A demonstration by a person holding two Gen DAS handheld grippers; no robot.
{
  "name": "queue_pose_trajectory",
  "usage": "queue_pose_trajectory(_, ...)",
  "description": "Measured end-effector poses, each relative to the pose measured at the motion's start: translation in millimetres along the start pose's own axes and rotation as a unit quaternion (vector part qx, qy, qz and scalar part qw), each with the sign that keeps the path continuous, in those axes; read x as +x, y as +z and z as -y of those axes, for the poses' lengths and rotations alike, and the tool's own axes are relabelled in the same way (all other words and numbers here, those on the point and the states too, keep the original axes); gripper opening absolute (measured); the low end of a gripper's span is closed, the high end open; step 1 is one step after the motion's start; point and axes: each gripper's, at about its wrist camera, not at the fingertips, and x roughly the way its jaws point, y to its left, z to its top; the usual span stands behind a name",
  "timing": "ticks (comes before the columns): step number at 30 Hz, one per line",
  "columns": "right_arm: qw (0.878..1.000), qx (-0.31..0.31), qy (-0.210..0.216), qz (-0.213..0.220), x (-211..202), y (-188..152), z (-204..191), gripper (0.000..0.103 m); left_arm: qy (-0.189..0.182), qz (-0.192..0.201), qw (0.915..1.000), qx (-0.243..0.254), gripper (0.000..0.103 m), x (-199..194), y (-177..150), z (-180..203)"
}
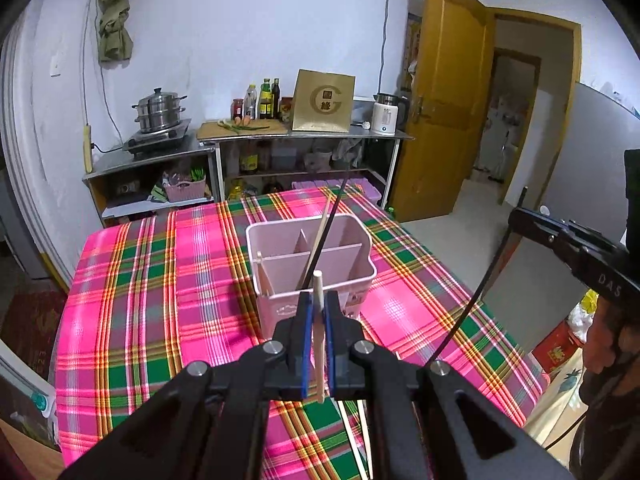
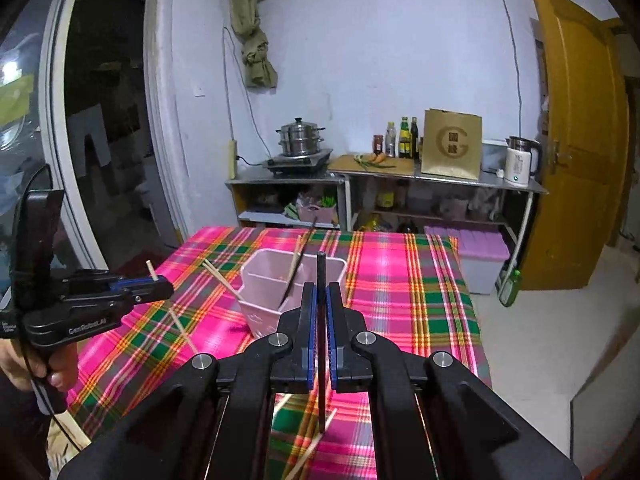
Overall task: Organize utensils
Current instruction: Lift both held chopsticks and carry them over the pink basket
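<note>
A pink divided utensil holder [image 1: 320, 264] stands on the plaid tablecloth [image 1: 160, 280]; it also shows in the right wrist view [image 2: 272, 284]. A light chopstick [image 1: 320, 232] and a black chopstick [image 1: 330, 224] lean in it. My left gripper [image 1: 318, 300] is shut on a light wooden chopstick [image 1: 319, 336], held upright just in front of the holder. My right gripper [image 2: 320, 292] is shut on a black chopstick [image 2: 321, 320], upright, near the holder's front right. The left gripper also shows at the left of the right wrist view [image 2: 154, 284].
Loose light chopsticks lie on the cloth by the holder [image 2: 220, 280] and near the front edge [image 2: 312, 444]. Behind the table is a steel shelf unit [image 1: 248, 148] with a steamer pot [image 1: 160, 112], bottles and a kettle [image 1: 386, 116]. An open wooden door [image 1: 444, 100] is at the right.
</note>
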Motion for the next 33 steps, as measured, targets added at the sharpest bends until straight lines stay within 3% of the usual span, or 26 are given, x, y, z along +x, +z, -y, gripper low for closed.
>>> queue_pose_trajectory(17, 0.998, -0.002, 0.039, 0.038, 13, 54, -27, 0.004, 0.005, 0.035, 0.9994, 0.003, 0.006, -9, 72, -11)
queue_pose_trajectory(33, 0.997, 0.026, 0.058, 0.051, 60, 83, -22, 0.004, 0.015, 0.04, 0.9991, -0.007, 0.006, 33, 105, -33)
